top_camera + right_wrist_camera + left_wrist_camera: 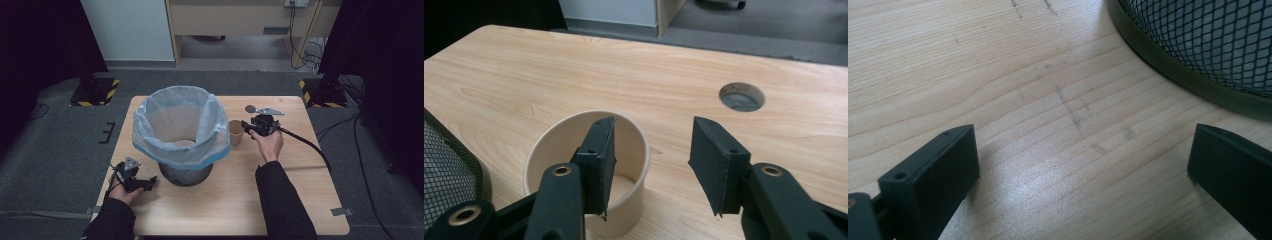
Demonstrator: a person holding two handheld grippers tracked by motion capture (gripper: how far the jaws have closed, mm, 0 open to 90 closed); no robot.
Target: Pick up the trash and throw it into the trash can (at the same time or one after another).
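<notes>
Right gripper (651, 165), hand-held, at a paper cup (586, 170) standing upright on the wooden table (524, 75): one jaw is inside the cup's mouth, the other outside its wall, with a gap left between pads and rim, so the jaws are parted and not yet clamped. Left gripper (1083, 170), jaws spread wide with nothing between them, rests low over bare wood just beside the mesh bin (1198, 45). The high view adds the bin's pale blue liner bag (175, 125), the cup (235, 132) just right of the bin, grey carpet (50, 140) around the table, and dark curtains (40, 40) on both sides. The right gripper view alone resolves a round cable hole (741, 96) in the tabletop.
</notes>
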